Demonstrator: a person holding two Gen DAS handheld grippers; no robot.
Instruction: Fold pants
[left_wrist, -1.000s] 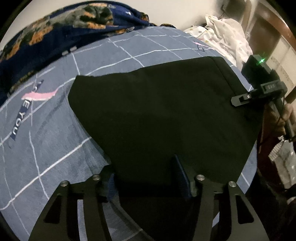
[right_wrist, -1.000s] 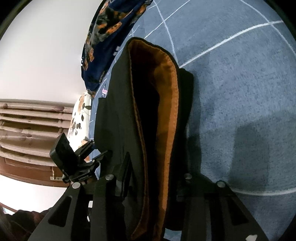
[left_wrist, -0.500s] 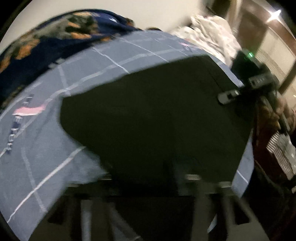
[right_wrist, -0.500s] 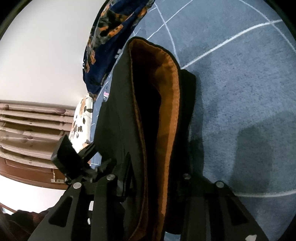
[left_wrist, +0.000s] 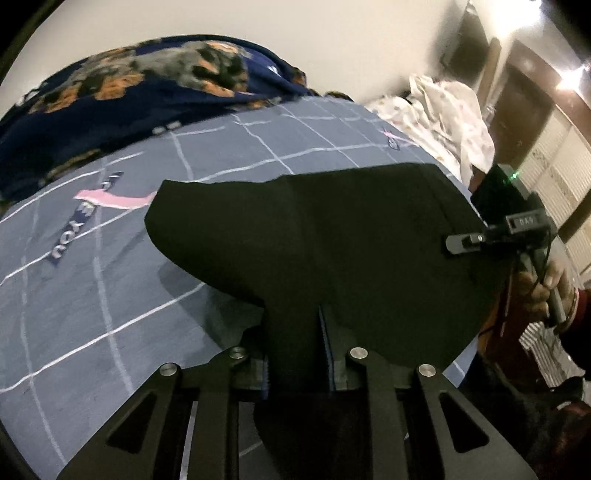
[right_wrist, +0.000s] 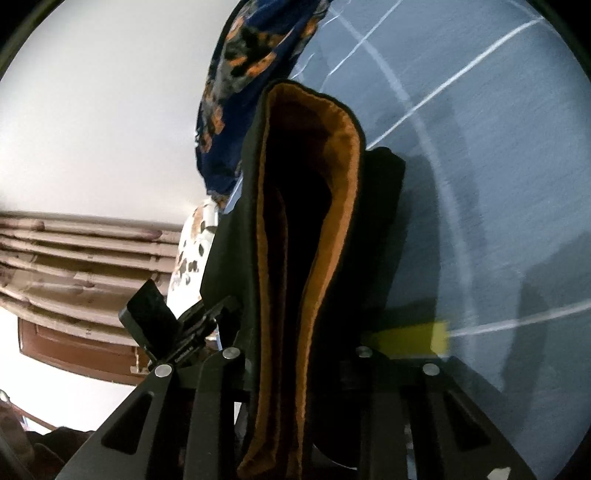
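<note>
The black pants (left_wrist: 332, 243) are held up off the blue-grey bedsheet (left_wrist: 92, 295), and their far part droops toward it. My left gripper (left_wrist: 299, 354) is shut on the near edge of the cloth. My right gripper (right_wrist: 295, 354) is shut on the waistband, whose orange-brown lining (right_wrist: 343, 177) gapes open in front of it. The right gripper also shows in the left wrist view (left_wrist: 491, 236) at the pants' right edge, and the left gripper shows in the right wrist view (right_wrist: 177, 332) on the far side of the cloth.
A dark blue floral blanket (left_wrist: 129, 92) lies bunched along the far side of the bed by the wall. White spotted bedding (left_wrist: 450, 110) is piled at the far right corner. A wooden headboard or cabinet (right_wrist: 74, 258) stands beyond the bed.
Both grippers have lifted the pants higher off the sheet. The far edge has come toward me and more sheet shows beyond and beneath it. Both grips are unchanged.
</note>
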